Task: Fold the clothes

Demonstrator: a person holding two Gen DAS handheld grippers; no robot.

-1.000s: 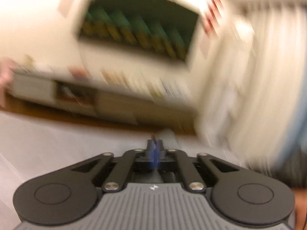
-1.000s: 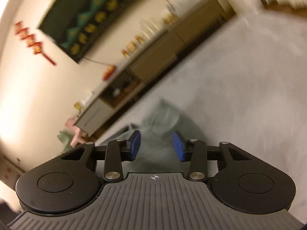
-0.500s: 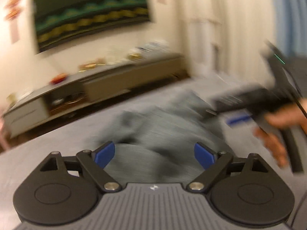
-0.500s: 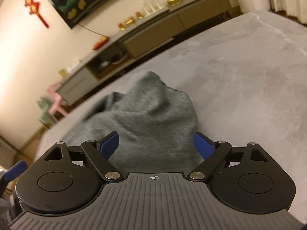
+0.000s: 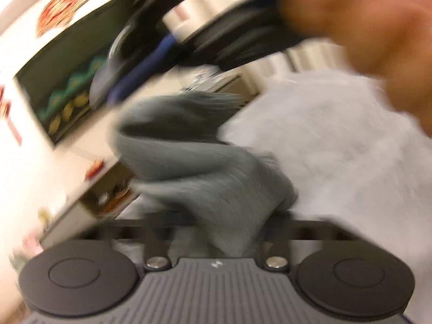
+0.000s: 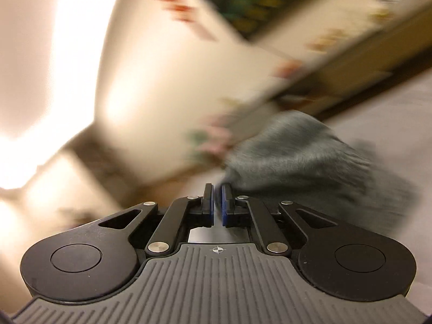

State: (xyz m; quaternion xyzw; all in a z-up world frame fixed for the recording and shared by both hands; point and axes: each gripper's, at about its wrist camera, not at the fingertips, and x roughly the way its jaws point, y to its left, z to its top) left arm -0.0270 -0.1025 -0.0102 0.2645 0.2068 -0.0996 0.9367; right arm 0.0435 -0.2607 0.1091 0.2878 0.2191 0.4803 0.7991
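A grey knitted garment [image 5: 194,167] is bunched up over a pale grey soft surface [image 5: 337,148]. My left gripper [image 5: 218,224] has its jaws closing, and a thick fold of the garment fills the space between them and hides the pads. Above it, a person's hand [image 5: 364,27] holds my right gripper [image 5: 118,89], whose blue fingers meet the garment's raised top edge. In the right wrist view my right gripper [image 6: 217,189] is shut, with the corner of the garment [image 6: 310,156] at its fingertips and the cloth hanging off to the right. Both views are blurred.
A long low cabinet [image 6: 337,62] with small items on it runs along the far wall. A dark picture with green and yellow shapes [image 5: 62,91] and red decorations [image 5: 59,10] hang above it. The pale surface [image 6: 405,102] stretches to the right.
Half a second ago both grippers stood wide open over the garment lying flat. Now both have closed and the cloth is gathered and raised. The left view has rolled and dropped closer.
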